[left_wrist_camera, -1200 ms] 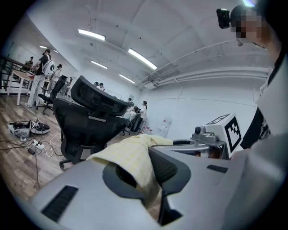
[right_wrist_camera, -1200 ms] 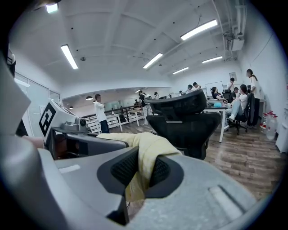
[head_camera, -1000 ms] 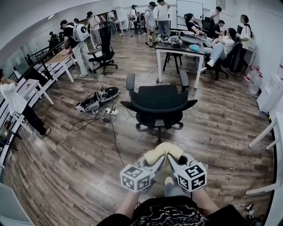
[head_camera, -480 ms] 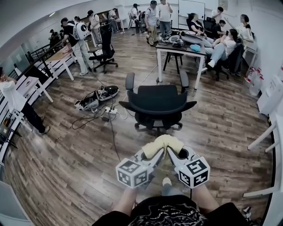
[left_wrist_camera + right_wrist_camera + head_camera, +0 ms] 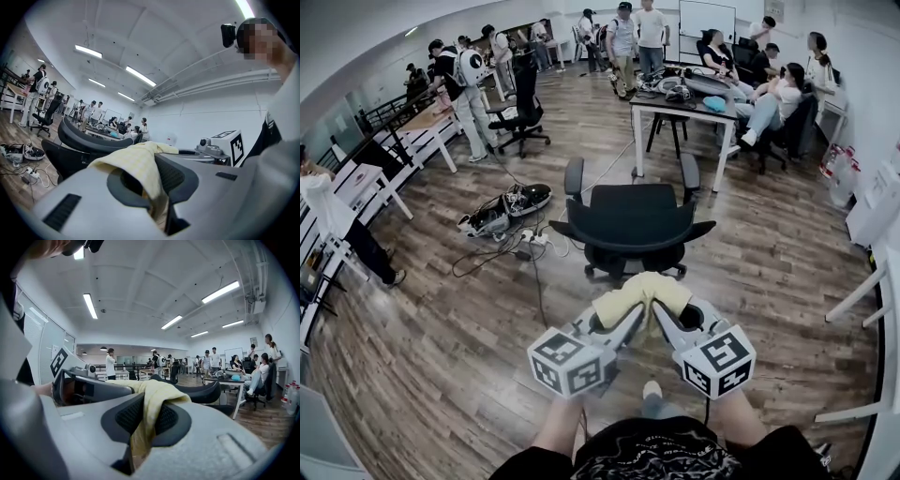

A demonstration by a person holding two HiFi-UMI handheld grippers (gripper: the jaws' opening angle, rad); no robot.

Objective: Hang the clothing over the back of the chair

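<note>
The yellow clothing [image 5: 642,295] is bunched up in the air, in front of the person and near the back of the black chair [image 5: 630,220]. The left gripper [image 5: 628,319] is closed tight on one part of it and the right gripper [image 5: 660,319] on another, side by side. Two holds should let the cloth be spread wide. It is not on the chair yet, so it likely must go over the top edge

Grey tools [image 5: 635,315] [image 5: 659,315], marker cubes [image 5: 570,362] [image 5: 719,362], black shirt [image 5: 656,457]
</note>
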